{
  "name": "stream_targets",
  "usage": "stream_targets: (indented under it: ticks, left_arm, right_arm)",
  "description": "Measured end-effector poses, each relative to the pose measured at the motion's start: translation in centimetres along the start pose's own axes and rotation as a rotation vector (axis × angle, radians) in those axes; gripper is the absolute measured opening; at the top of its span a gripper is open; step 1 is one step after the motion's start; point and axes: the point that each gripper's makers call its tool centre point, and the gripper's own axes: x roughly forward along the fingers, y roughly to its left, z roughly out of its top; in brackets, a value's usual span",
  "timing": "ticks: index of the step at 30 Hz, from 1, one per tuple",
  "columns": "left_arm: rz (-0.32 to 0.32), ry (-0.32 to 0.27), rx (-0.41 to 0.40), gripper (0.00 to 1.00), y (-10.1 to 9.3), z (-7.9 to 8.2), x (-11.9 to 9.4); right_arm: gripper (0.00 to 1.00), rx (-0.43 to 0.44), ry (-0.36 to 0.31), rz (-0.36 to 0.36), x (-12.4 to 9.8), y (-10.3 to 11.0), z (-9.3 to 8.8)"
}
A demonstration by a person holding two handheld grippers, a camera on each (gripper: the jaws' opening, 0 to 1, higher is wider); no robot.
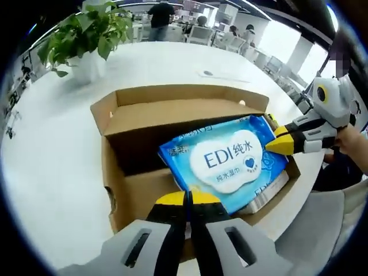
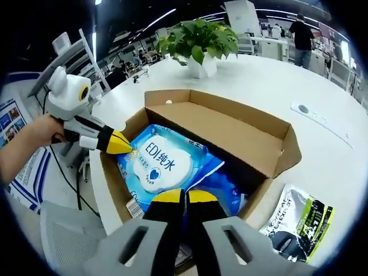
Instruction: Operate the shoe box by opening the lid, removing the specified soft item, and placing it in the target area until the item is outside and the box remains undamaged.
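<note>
In the left gripper view, the left gripper [image 1: 188, 198] is seen closest, its yellow-tipped jaws pressed together with nothing between them, poised over the near wall of an open cardboard shoe box [image 1: 135, 192]. Just beyond the tips, inside the box, a blue pack of wet wipes [image 1: 227, 158] is seen lying tilted, its white label printed "EDI". At the pack's right edge, the right gripper [image 1: 275, 144] is seen entering from the right, held by a hand [image 1: 352, 138]; its yellow tip touches or nearly touches the pack, and whether its jaws are parted cannot be told there. The lower part of the pack is hidden behind the box wall. Farther off, the box lid flap [image 1: 172, 95] stands open on a white table [image 1: 52, 167], with a potted plant [image 1: 86, 34] beyond it and people at desks, blurred, in the far background.

In the right gripper view, the right gripper [image 2: 185, 198] is seen nearest, jaws closed together and empty, directly above the near end of the wet wipes [image 2: 164, 164] in the box [image 2: 230, 135]. The left gripper [image 2: 123, 144] points in from the left, its tip at the pack's corner. To the right, outside the box, a dark and green packet [image 2: 299, 221] lies on the table [image 2: 322, 144], its print too small to be read. The plant [image 2: 198, 37] stands behind.
</note>
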Motion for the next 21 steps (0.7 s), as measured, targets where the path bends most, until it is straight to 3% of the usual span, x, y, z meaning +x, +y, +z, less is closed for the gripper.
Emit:
stream_targets:
  ticks: [21]
  left_arm:
    - [-0.08, -0.095, 0.027, 0.0, -6.3, 4.0, -0.3]
  right_arm:
    - [0.0, 0.057, -0.061, -0.045, -6.1, -3.7, 0.2]
